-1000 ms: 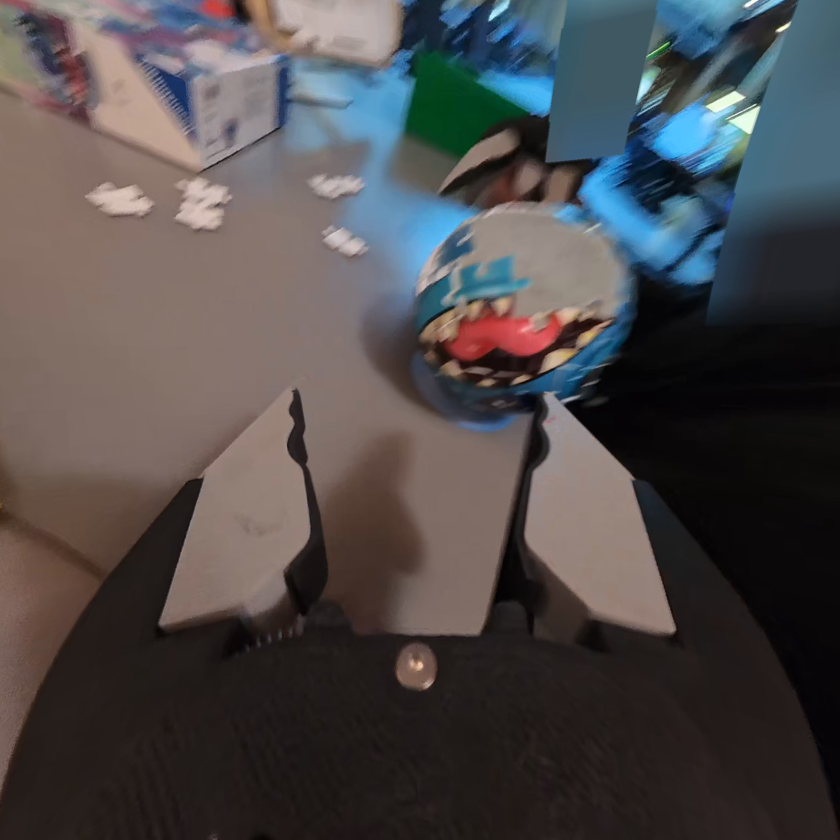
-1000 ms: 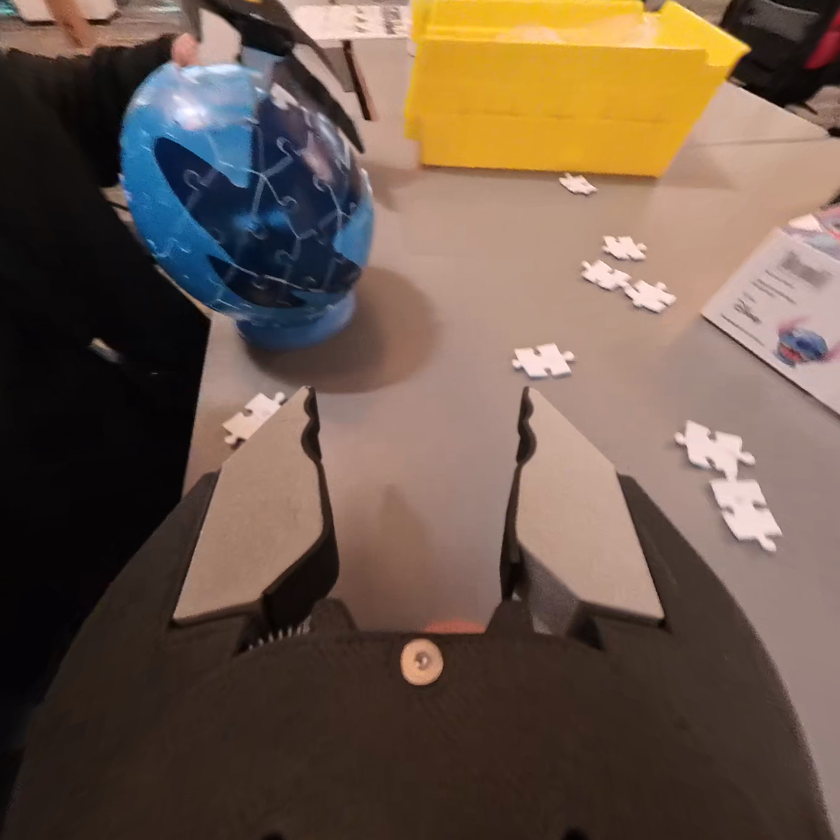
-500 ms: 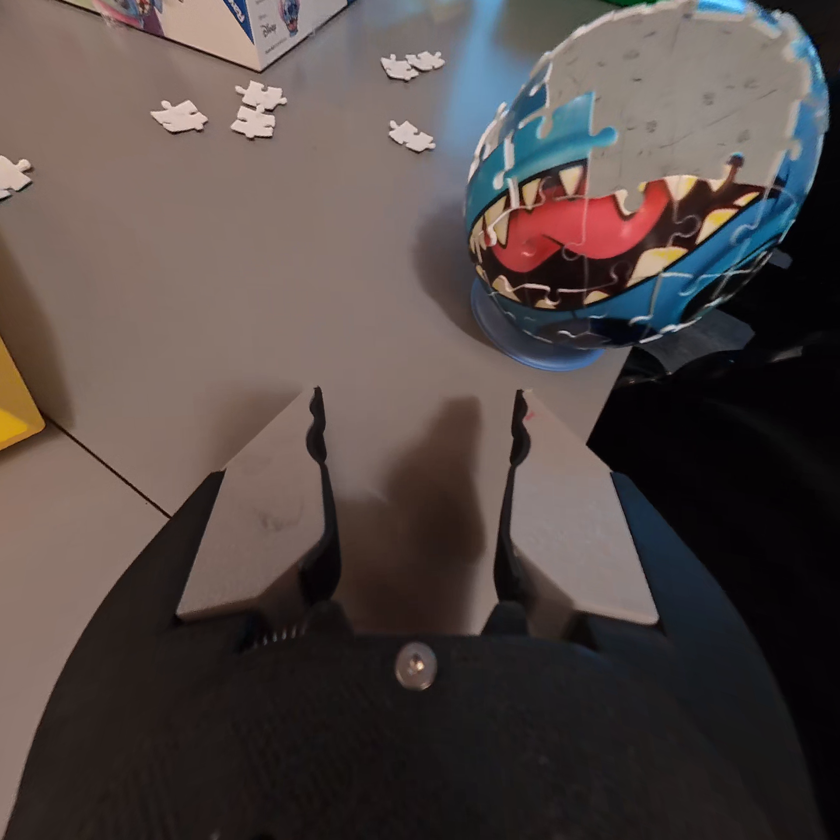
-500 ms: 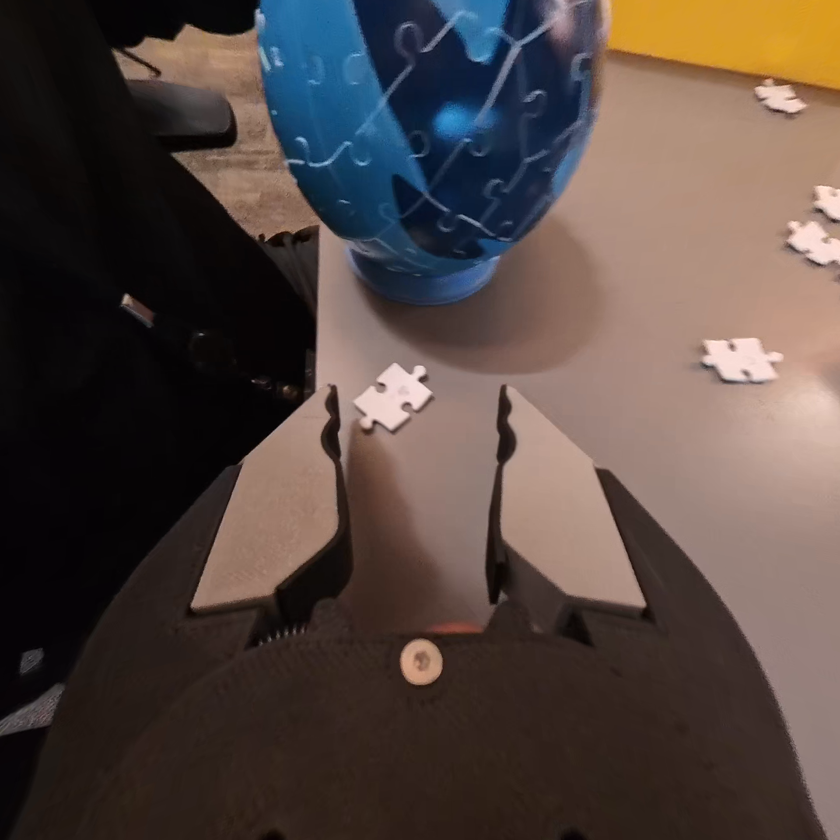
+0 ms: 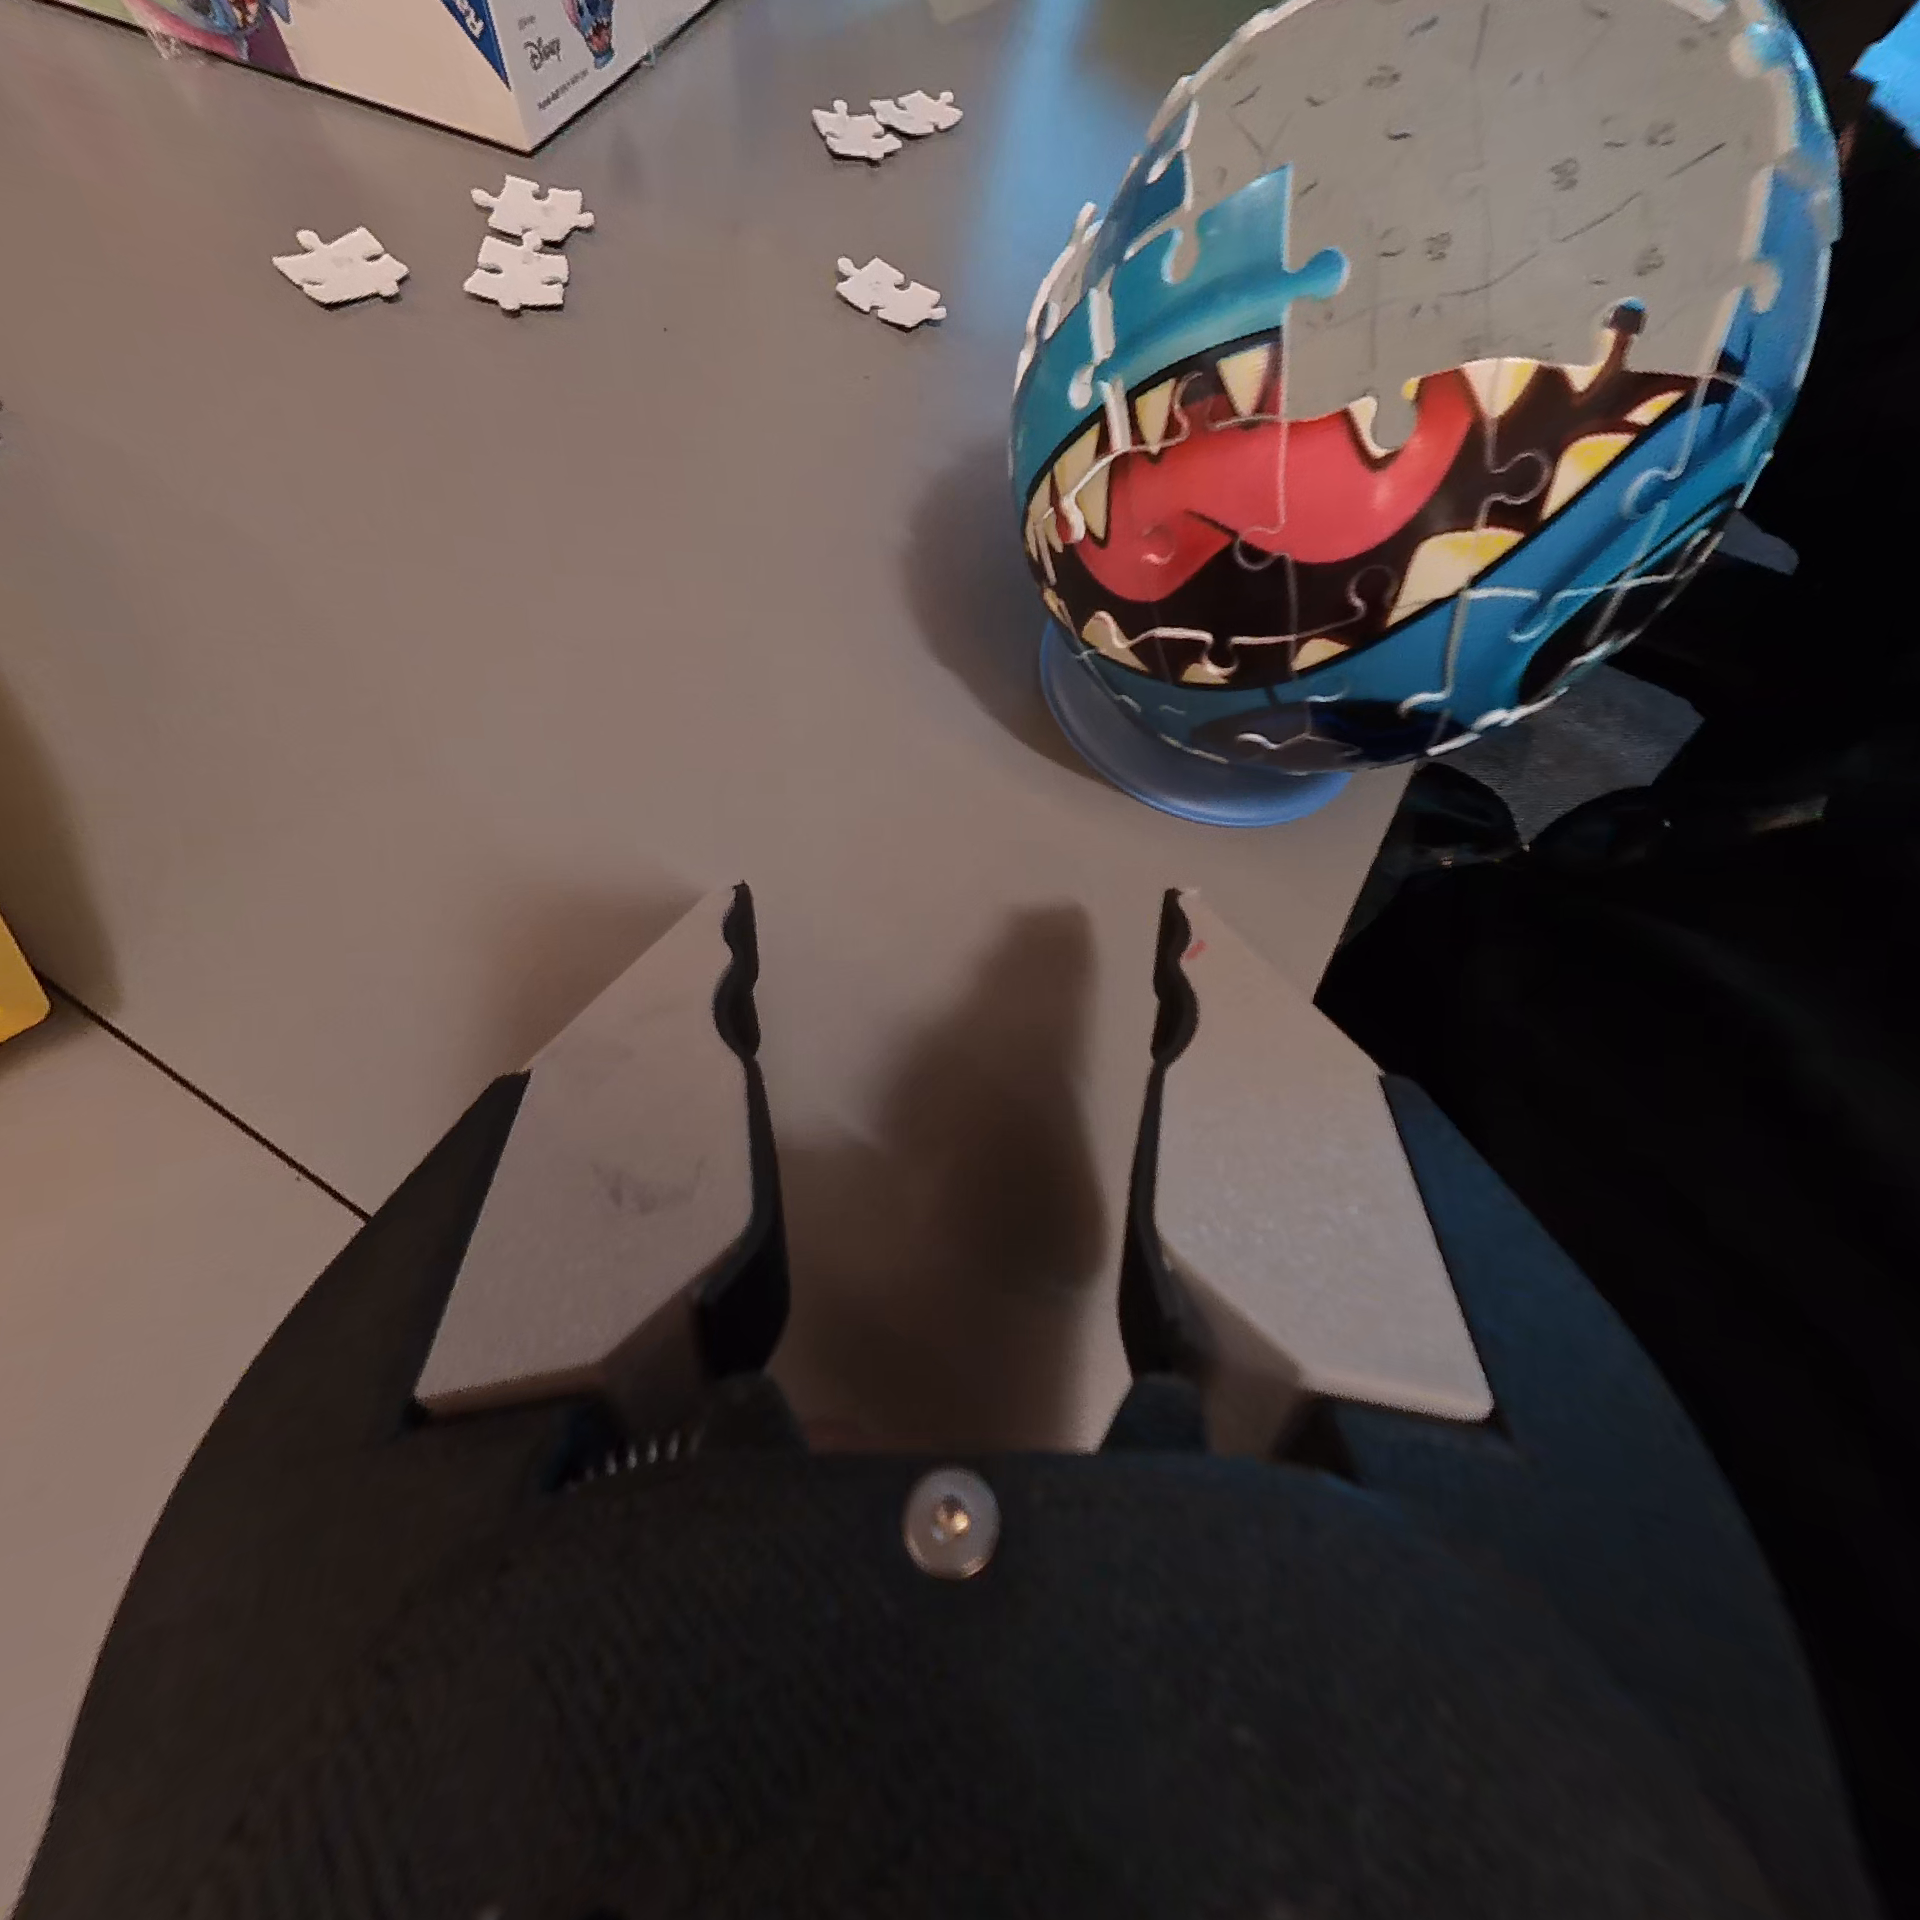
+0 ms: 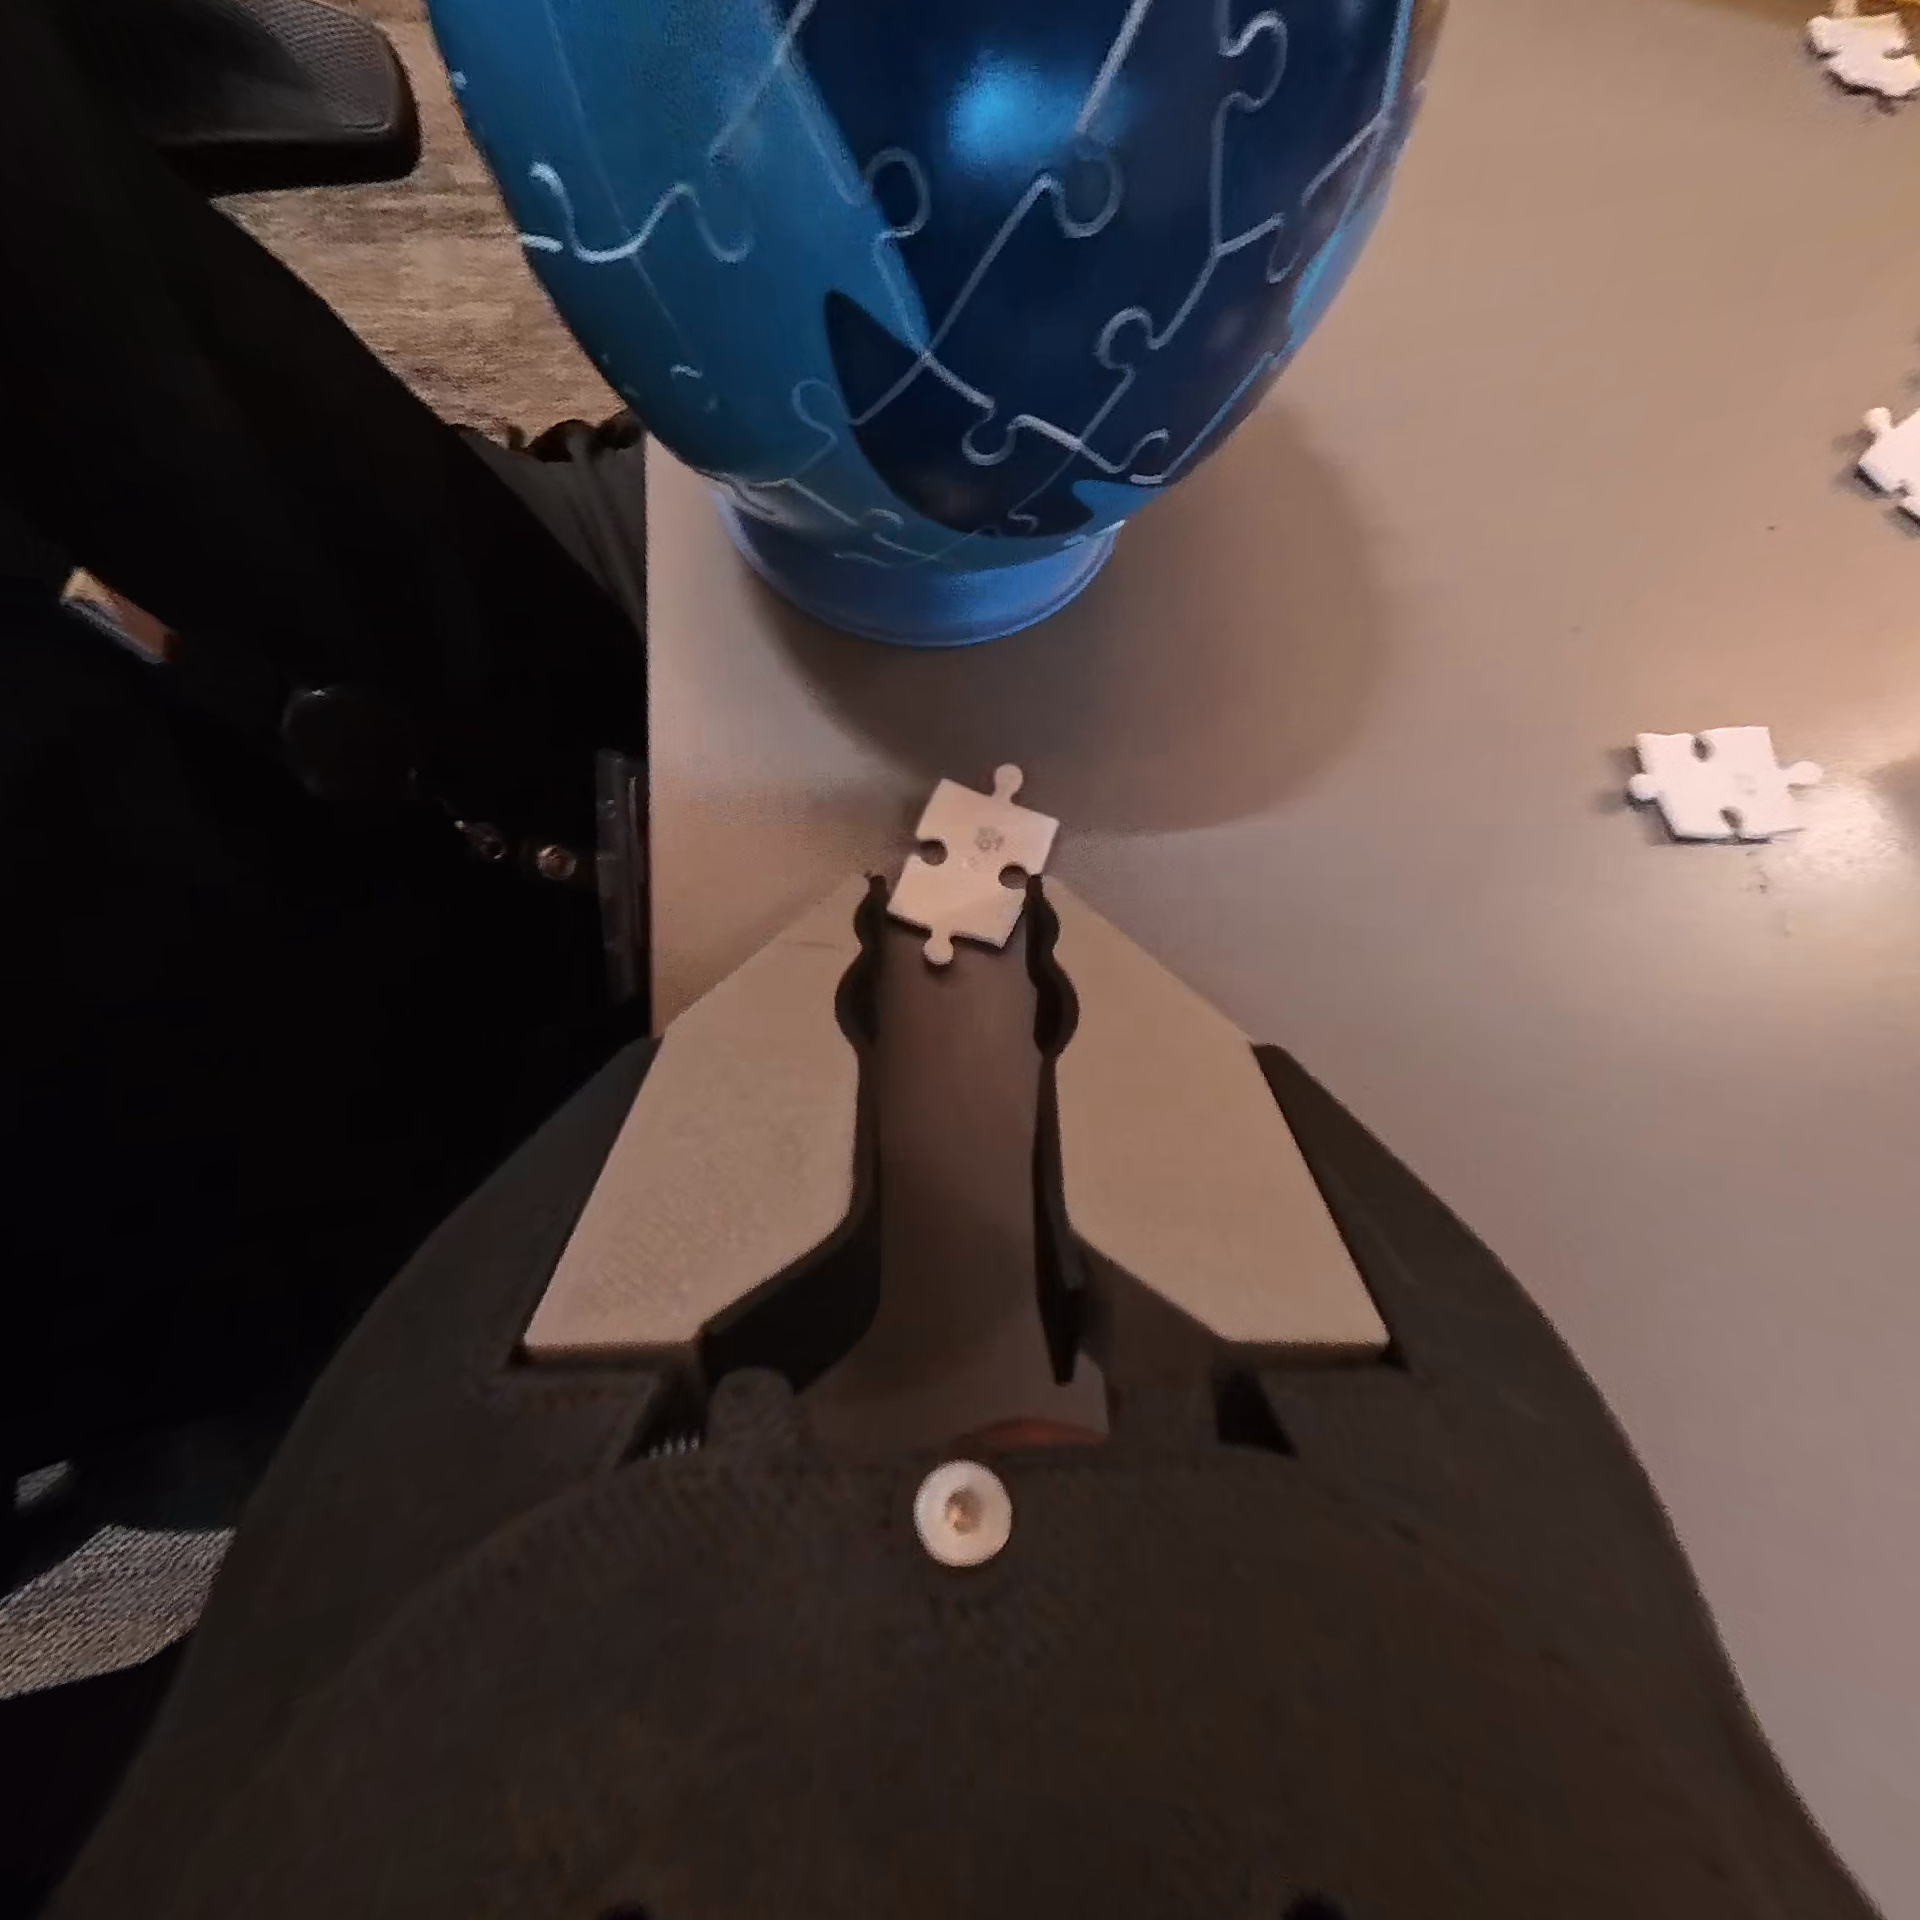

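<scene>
puzzle ball (image 6: pixel 935 312) top cut off, yellow bin (image 5: pixel 16 987) mostly out of frame

The white and blue cardboard box (image 5: pixel 540 62) at the far edge of the grey tabletop (image 5: pixel 520 623) carries a printed brand logo, a small cartoon picture and a few lines of fine print on its white side panel. The round blue jigsaw ball on its blue stand (image 5: pixel 1455 208) shows pale grey piece backs in its upper part, each stamped with a small faint number, too dim to make out. The white loose jigsaw piece (image 6: pixel 977 857) pinched between the tips of the right claw (image 6: pixel 954 883) bears a tiny printed number near its middle.
</scene>
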`<state>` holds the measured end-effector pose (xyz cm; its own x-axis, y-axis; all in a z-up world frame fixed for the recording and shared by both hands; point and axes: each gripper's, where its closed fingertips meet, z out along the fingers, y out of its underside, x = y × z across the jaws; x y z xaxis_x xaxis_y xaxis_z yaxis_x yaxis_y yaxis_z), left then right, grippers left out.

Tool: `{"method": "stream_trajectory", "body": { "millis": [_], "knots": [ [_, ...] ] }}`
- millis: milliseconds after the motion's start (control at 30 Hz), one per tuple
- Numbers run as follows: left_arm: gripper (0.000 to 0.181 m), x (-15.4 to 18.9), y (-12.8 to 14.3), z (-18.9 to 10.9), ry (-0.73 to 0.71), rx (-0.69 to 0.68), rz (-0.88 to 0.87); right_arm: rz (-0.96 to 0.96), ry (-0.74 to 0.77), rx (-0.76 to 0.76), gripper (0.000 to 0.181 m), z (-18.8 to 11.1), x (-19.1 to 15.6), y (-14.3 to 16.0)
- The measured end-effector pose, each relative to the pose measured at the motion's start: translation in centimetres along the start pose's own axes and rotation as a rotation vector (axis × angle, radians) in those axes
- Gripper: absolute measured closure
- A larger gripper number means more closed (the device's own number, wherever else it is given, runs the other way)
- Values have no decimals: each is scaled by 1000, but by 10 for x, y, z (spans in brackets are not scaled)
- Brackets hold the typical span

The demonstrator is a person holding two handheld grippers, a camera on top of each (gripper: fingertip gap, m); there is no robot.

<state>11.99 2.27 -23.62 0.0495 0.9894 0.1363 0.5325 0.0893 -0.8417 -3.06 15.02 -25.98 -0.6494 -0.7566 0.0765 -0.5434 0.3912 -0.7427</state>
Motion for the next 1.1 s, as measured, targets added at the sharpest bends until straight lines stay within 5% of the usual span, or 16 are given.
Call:
{"method": "stream_trajectory", "body": {
  "millis": [500, 733, 933, 1100],
  "knots": [
    [118, -13, -16, -7, 33, 91, -4, 175, 178, 275, 157, -45, 119, -45],
    [118, -25, -21, 1, 77, 77, 14, 181, 218, -29, 157, -9, 144, 16],
    [118, -28, -29, 12, 176, 66, 57, 232, 228, -109, 151, -15, 148, 29],
    [118, -31, -34, 15, 251, 66, 62, 254, 185, -94, 151, -35, 141, -16]
  ]
}}
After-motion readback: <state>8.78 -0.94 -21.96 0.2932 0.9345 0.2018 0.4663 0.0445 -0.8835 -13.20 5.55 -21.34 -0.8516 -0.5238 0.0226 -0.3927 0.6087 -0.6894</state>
